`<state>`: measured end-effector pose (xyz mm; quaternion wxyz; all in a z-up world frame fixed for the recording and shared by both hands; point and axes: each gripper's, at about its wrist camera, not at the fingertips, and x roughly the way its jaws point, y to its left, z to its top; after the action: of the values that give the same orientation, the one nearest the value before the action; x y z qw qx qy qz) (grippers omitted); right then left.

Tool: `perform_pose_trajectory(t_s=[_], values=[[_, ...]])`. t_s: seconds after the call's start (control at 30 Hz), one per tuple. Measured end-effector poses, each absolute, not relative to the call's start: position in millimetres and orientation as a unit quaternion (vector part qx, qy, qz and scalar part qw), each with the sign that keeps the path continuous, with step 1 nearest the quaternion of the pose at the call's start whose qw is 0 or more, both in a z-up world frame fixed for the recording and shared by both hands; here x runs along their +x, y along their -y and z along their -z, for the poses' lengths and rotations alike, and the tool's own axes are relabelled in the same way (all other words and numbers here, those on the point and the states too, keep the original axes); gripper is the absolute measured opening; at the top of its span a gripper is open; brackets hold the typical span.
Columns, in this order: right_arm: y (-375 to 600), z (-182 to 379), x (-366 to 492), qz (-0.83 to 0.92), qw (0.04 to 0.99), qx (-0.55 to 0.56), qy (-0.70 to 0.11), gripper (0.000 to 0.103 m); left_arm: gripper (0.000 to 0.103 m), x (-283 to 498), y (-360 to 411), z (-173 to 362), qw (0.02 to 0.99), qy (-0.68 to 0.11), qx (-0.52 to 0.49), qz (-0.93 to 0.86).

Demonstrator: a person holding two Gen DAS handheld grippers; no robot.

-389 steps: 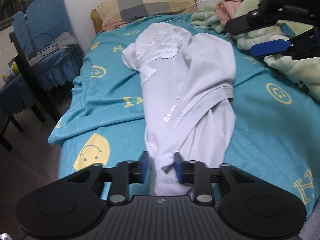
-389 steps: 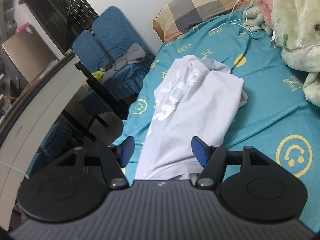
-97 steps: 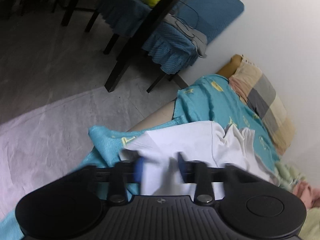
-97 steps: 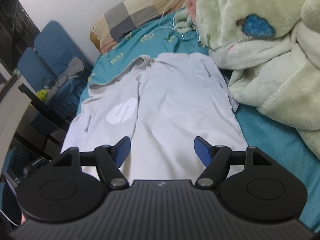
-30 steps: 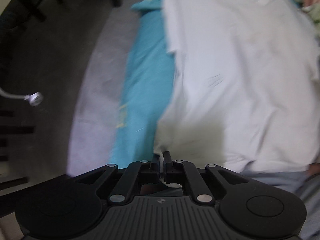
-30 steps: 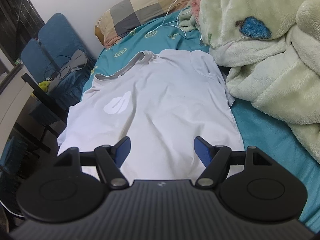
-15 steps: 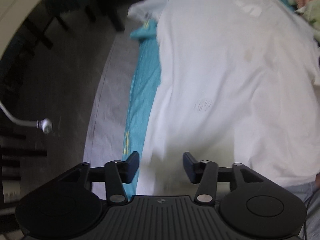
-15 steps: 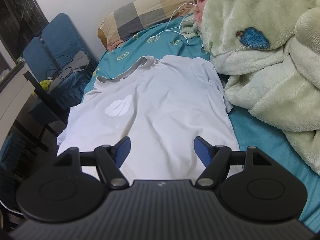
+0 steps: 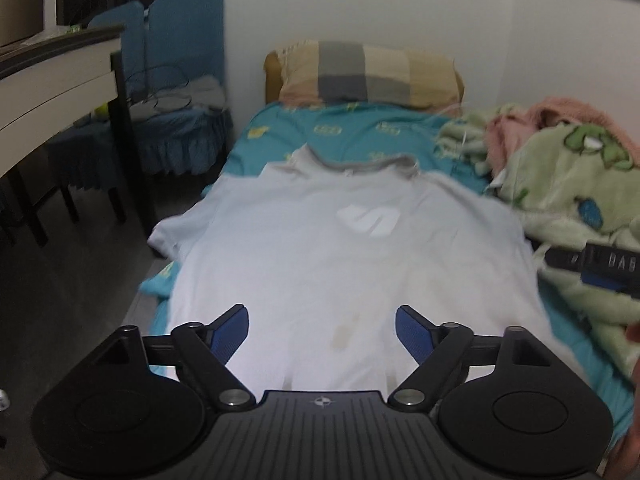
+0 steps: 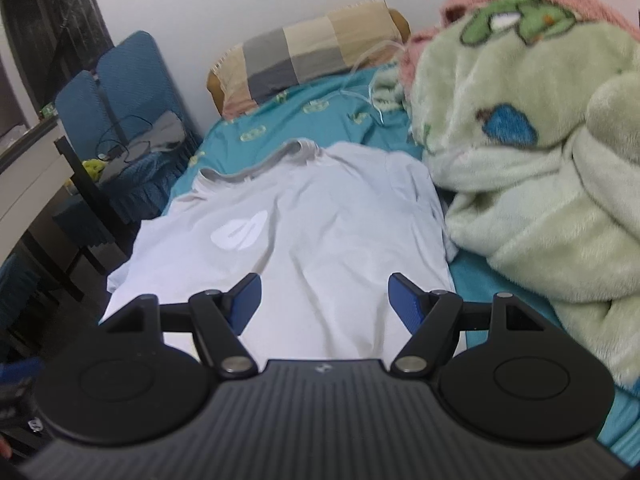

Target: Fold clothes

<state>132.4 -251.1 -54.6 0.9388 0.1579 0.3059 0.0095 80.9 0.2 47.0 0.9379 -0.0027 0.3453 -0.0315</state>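
Left wrist view: a second back your left gripper [image 9: 322,326] was pinched shut on the hem of the white t-shirt [image 9: 340,248]; here its jaws stood wide apart with nothing between them, so you'd let go. The shirt lay spread flat on the teal bed sheet [image 9: 352,132], collar toward the pillow [image 9: 370,74], one sleeve drooping off the bed edge.

Right wrist view: your right gripper [image 10: 325,300] was spread open too, hovering over the hem, fleece blanket [image 10: 532,176] just beside the shirt. Looked laid out and ready for folding, no fold in it.
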Motion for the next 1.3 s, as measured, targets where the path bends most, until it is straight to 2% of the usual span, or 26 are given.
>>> perform_pose_trajectory(t_s=[0.07,0.13,0.2,0.3,0.4,0.53,0.9,1.07,1.3], values=[[249.9,52.5,130.0,-0.014,0.943,0.155,-0.294,0.072,0.089,94.7,9.8,-39.9,0.942,-0.330,-0.016,0.051],[249.3,52.9,130.0,-0.014,0.944,0.154,-0.290,0.072,0.095,109.9,19.0,18.2,0.946,-0.317,-0.025,0.060],[248.8,54.2,131.0,-0.014,0.945,0.152,-0.289,0.072,0.096,123.3,19.1,74.7,0.947,-0.314,-0.028,0.067],[249.5,58.7,133.6,-0.010,0.943,0.155,-0.293,0.072,0.096,128.2,12.5,115.7,0.936,-0.347,-0.013,0.061],[248.5,59.3,135.2,-0.011,0.942,0.159,-0.294,0.072,0.096,128.0,5.9,122.3,0.931,-0.359,-0.015,0.057],[252.8,57.0,134.5,-0.012,0.942,0.173,-0.289,0.072,0.102,117.4,-0.4,103.2,0.939,-0.340,-0.029,0.051],[333.8,86.2,154.5,0.019,0.840,0.441,-0.317,0.074,0.102,111.7,-24.0,88.3,0.936,-0.334,-0.104,0.034],[366.8,102.6,182.6,0.067,0.790,0.521,-0.316,0.074,0.102,115.5,-35.3,91.0,0.927,-0.344,-0.147,0.036],[375.5,162.7,225.6,0.114,0.747,0.557,-0.345,0.073,0.102,125.4,-40.8,97.3,0.916,-0.359,-0.174,0.034]])
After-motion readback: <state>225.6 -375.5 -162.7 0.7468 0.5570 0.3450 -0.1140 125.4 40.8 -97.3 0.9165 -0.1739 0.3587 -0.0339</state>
